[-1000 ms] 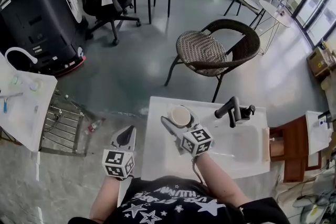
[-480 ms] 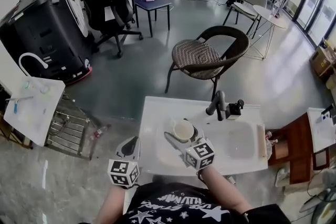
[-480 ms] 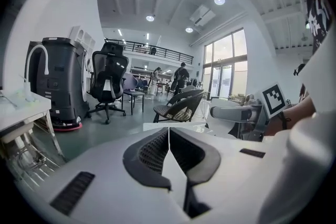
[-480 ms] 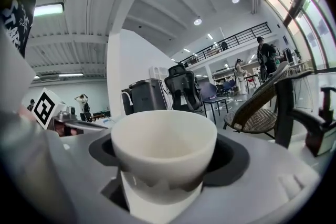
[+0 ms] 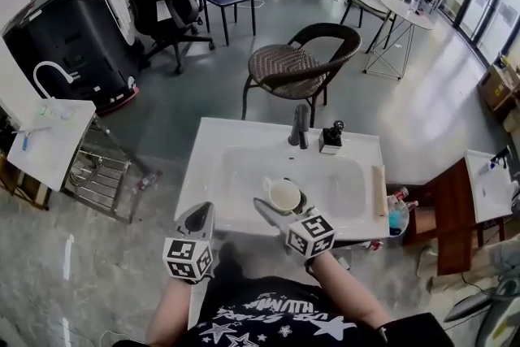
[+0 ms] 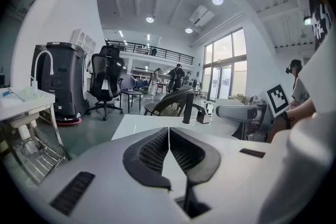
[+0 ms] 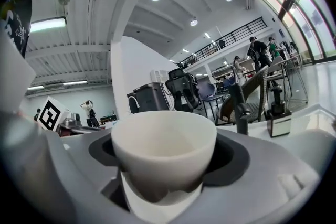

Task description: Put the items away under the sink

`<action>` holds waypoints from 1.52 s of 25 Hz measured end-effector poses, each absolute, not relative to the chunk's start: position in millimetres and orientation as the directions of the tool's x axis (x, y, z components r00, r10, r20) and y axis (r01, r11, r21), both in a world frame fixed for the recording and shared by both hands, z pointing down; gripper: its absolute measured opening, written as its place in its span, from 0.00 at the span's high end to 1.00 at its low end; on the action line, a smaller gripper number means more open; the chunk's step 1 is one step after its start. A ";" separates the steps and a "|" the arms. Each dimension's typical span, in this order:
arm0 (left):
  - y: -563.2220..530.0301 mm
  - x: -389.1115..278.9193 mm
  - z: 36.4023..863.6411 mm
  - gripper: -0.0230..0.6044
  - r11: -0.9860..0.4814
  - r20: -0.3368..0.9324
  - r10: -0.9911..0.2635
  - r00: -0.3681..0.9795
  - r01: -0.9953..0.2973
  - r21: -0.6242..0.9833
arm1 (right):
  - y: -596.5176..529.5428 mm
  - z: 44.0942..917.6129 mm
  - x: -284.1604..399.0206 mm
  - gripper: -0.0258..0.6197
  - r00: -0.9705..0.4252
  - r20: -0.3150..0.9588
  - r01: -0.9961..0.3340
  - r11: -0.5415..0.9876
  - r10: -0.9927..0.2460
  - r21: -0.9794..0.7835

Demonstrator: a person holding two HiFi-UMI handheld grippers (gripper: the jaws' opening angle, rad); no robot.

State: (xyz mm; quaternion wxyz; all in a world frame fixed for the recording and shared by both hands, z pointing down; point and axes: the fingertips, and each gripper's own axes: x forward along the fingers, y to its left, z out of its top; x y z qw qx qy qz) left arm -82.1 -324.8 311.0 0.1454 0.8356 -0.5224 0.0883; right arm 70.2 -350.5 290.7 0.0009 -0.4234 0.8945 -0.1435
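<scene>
White cup [image 7: 164,149], base behind the jaws

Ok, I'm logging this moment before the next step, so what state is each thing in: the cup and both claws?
White ceramic cup: upright, looks empty, held off the surface.
Right claw: shut on the cup, one jaw on each side of it.
Left claw: shut, nothing between its jaws.
</scene>
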 end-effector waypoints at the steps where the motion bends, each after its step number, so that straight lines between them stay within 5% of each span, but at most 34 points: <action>1: -314.9 -73.9 311.8 0.94 -0.404 0.299 -0.851 0.432 -0.902 0.153 | -341.6 289.6 78.7 0.33 -0.645 0.116 -0.753 0.601 -0.756 -0.270; 10: -199.5 -38.2 328.2 0.94 -0.271 0.332 -0.889 0.316 -0.947 0.175 | -260.2 302.3 98.0 0.33 -0.752 0.109 -0.645 0.689 -0.650 -0.331; 25: -41.9 -112.1 315.0 0.94 0.112 0.375 -0.924 -0.076 -0.991 0.076 | -153.9 338.7 -10.8 0.33 -0.924 0.116 -0.379 0.828 -0.365 -0.413; 38: 96.7 -148.3 313.7 0.94 0.081 0.284 -0.958 -0.044 -0.989 0.120 | -16.0 347.1 -55.7 0.33 -0.908 0.190 -0.417 0.840 -0.373 -0.346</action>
